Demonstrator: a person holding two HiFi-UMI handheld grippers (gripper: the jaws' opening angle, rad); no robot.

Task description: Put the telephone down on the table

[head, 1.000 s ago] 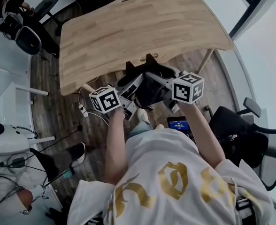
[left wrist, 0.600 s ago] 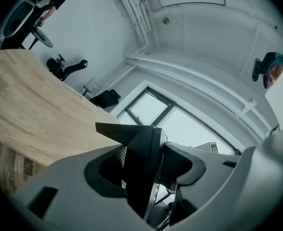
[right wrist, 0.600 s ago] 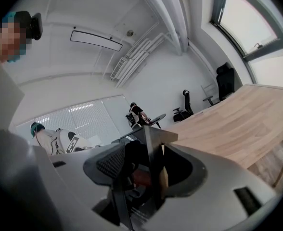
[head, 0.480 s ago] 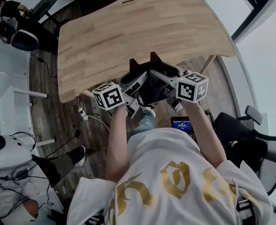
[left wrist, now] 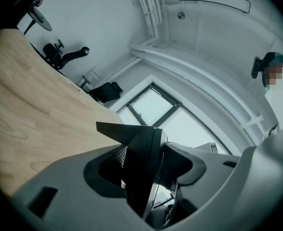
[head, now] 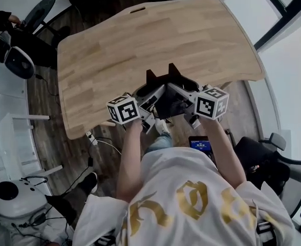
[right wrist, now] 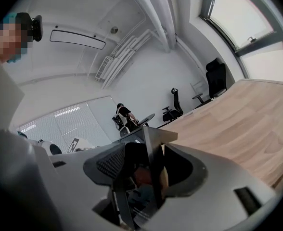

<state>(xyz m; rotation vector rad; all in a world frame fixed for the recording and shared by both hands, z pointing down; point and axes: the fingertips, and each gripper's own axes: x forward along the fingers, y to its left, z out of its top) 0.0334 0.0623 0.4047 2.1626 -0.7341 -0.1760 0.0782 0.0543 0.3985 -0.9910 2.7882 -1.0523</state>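
Observation:
Both grippers carry a black telephone point(head: 168, 100) between them, just over the near edge of the light wooden table point(head: 140, 40). My left gripper point(head: 151, 94) clamps its left side and my right gripper point(head: 184, 92) its right side. In the left gripper view, the grey jaws of the left gripper point(left wrist: 151, 165) are shut on a black slab of the telephone point(left wrist: 136, 148), with the table point(left wrist: 31, 109) stretching off to the left. In the right gripper view, the right gripper point(right wrist: 148, 170) pinches a thin black panel of the telephone point(right wrist: 152, 143). The table point(right wrist: 242, 129) lies to its right.
Black office chairs point(head: 17, 60) stand on the dark floor left of the table, and another chair point(head: 265, 160) is at the right. A white round machine point(head: 12, 201) sits at the bottom left. Cables and a power strip point(head: 91, 136) lie under the table's near edge. Windows line the right side.
Both grippers, with the telephone still clamped between them, have moved forward from in front of the table to over its near edge. The grips look the same.

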